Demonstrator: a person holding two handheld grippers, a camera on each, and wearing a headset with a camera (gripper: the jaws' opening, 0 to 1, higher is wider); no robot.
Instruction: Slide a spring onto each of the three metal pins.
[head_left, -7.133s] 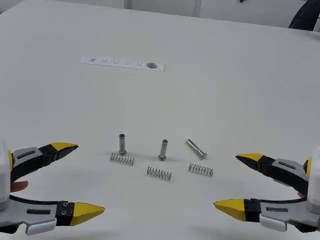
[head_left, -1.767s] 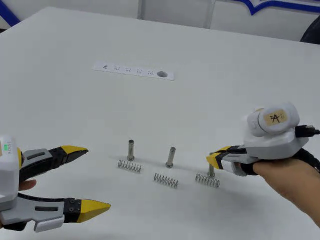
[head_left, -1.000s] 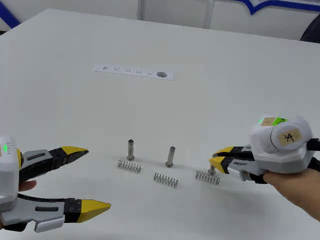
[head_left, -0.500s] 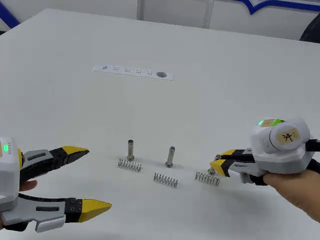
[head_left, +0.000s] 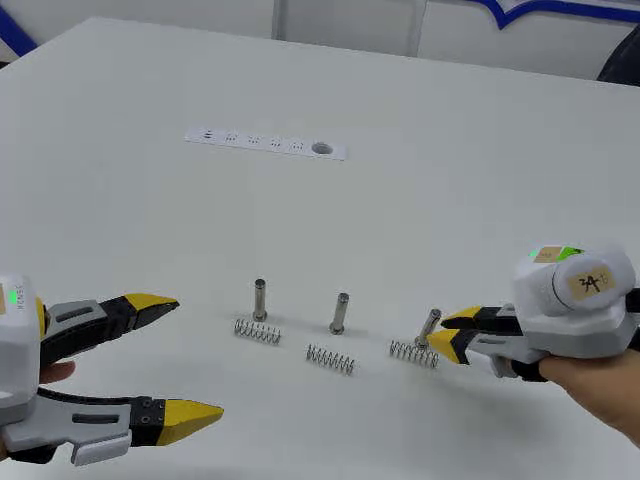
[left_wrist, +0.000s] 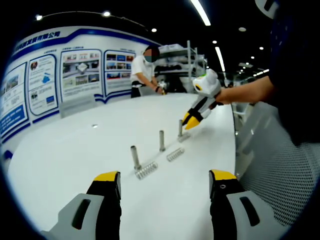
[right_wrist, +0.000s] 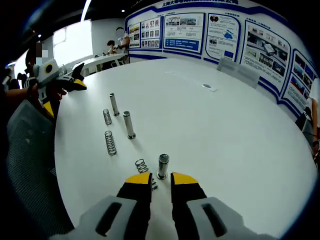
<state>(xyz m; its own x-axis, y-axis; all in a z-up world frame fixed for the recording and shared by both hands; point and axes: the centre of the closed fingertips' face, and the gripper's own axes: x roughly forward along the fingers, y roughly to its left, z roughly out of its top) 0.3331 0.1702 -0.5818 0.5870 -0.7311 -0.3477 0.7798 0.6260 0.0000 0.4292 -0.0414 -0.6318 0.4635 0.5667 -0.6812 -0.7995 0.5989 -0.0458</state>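
3 bare pins (head_left: 260, 298) (head_left: 341, 312) (head_left: 430, 325), 3 springs (head_left: 257, 331) (head_left: 331, 359) (head_left: 413, 353) alongside

Looks like a lab/demo hall: blue-framed info boards (left_wrist: 80, 70) on wall, ceiling strip lights (left_wrist: 200, 11), big white bench (head_left: 480, 180) with inset socket strip (head_left: 265, 143).

My right gripper (head_left: 440, 333) has swung in from the table edge. The right pin (head_left: 432, 318), flat before, now stands up, and my tips have eased back just beside it.
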